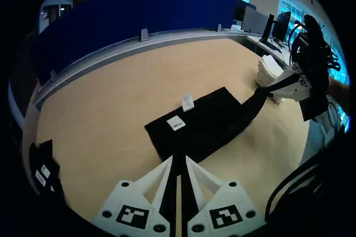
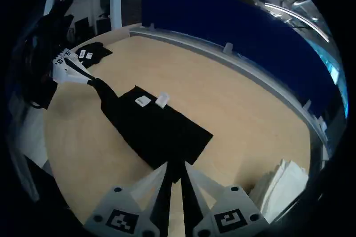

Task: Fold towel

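one black towel (image 1: 204,123), two tags (image 1: 176,123), pinched by left tool (image 1: 179,160) and right tool (image 2: 175,168)

Plain black towel (image 1: 209,126) is carrying white tags (image 1: 176,123). Pale tan wood-grain counter (image 1: 111,103) is sitting under it. Left tool (image 1: 180,163) and right tool (image 2: 175,169) are showing white, with black-and-white square markers. Partition (image 1: 133,14) is showing deep blue.
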Available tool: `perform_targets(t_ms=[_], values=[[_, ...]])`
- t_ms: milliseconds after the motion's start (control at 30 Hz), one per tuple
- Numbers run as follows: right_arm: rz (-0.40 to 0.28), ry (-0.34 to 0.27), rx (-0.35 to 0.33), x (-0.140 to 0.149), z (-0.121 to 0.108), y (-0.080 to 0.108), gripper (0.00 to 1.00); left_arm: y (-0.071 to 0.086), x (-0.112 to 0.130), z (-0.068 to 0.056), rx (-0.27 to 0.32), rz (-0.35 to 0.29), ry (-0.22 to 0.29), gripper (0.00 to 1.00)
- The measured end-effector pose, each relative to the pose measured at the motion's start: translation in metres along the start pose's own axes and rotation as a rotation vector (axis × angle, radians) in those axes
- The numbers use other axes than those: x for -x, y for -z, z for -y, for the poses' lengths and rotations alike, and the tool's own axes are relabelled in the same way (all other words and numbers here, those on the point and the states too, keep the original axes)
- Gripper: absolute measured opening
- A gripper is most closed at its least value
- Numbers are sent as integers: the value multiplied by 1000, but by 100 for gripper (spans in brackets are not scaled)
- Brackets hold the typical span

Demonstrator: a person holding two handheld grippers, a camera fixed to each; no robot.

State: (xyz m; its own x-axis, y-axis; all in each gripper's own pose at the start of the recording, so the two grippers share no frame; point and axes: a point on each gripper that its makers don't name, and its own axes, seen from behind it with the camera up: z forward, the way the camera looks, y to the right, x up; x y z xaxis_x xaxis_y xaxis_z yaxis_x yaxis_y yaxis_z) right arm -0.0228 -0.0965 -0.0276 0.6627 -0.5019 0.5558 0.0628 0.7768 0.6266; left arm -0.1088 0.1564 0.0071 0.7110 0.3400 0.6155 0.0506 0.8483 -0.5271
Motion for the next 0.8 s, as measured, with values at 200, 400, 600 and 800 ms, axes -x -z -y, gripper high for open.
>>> perform_targets(t_ms=[200,400,600,800], values=[[0,-8,5,-2,-6,-4,12,-5,-5,2,-3,0,-2,5],[9,-13,4,2,-7,-5,12,-10,-3,1,1,1,3,5],[23,-17,2,3,-11,-15,12,-20,-2,6,-5,4,-5,5],[44,-23,5,4,-19,-33,12,-38,-2,13,-13,13,-2,5]])
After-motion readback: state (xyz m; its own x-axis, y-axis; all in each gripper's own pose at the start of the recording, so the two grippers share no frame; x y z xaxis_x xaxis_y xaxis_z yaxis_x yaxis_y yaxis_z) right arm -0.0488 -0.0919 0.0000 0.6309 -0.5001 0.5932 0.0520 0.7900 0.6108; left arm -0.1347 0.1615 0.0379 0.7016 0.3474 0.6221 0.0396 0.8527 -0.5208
